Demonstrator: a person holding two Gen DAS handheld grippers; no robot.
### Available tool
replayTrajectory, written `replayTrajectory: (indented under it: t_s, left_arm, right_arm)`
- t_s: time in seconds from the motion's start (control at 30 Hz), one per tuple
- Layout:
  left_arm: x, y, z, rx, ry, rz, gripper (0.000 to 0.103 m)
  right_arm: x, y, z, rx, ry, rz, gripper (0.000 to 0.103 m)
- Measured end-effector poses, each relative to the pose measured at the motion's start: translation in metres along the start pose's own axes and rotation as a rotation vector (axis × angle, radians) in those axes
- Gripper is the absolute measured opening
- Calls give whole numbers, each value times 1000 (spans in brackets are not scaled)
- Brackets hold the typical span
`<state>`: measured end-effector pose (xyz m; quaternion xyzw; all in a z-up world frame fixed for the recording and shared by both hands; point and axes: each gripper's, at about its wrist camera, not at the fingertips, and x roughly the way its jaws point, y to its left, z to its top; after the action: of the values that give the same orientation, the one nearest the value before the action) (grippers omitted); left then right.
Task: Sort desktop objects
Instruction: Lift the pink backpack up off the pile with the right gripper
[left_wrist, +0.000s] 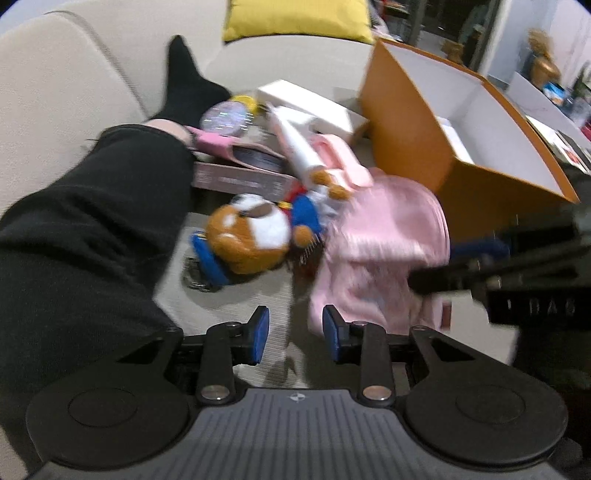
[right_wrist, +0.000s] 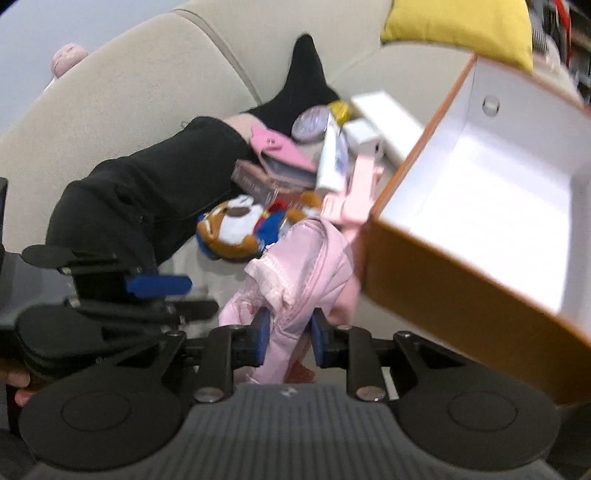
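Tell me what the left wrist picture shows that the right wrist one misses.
Only the left wrist view shows the left claw open and empty, and gold ornaments far back. Only the right wrist view shows the right claw pinching the pink cloth. Both show that cloth, the teddy bear, the orange box and the yellow cushion.

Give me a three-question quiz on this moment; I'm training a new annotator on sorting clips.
1. True or false: the right gripper has the pink fabric pouch between its pads.
2. Is anything between the left gripper's pads?
3. The plush bear lies: A) inside the orange box; B) outside it, beside the pouch; C) on the yellow cushion.

Key: 1. True. 2. No, the gap is bare. 3. B.
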<state>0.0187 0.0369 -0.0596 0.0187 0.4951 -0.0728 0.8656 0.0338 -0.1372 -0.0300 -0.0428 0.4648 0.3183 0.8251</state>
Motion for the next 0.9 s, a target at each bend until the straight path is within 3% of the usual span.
replayTrajectory:
  t_s: [0.2,0.37,0.43,0.6,0.7,0.8,0.9]
  left_arm:
    - [22,-12,-4,-3,36,-65,36]
    - [25,-7,-4,-39,33,-110,36]
    - [26,-6,-4,-40,31,-99,36]
    - [30,-1,-6,-32,47,-60,35]
    - [32,-2,-4,-33,53,-61,32]
    - [32,-2,-3,-31,53,-52,32]
    - [33,0,-3,-41,53,-52,32]
  right_arm:
    - [16,0,6,-1,-3,-46,26]
    - [29,-10,6,87,-30,-28,39]
    - [34,-16,4,136,-35,-17,47]
    - [44,-34,-7,278,2,8,50]
    - [49,-45,-12,354,40,41,61]
    - [59,-56,-20,439,90,73,60]
    - [61,-63,-24,494,87,133,46]
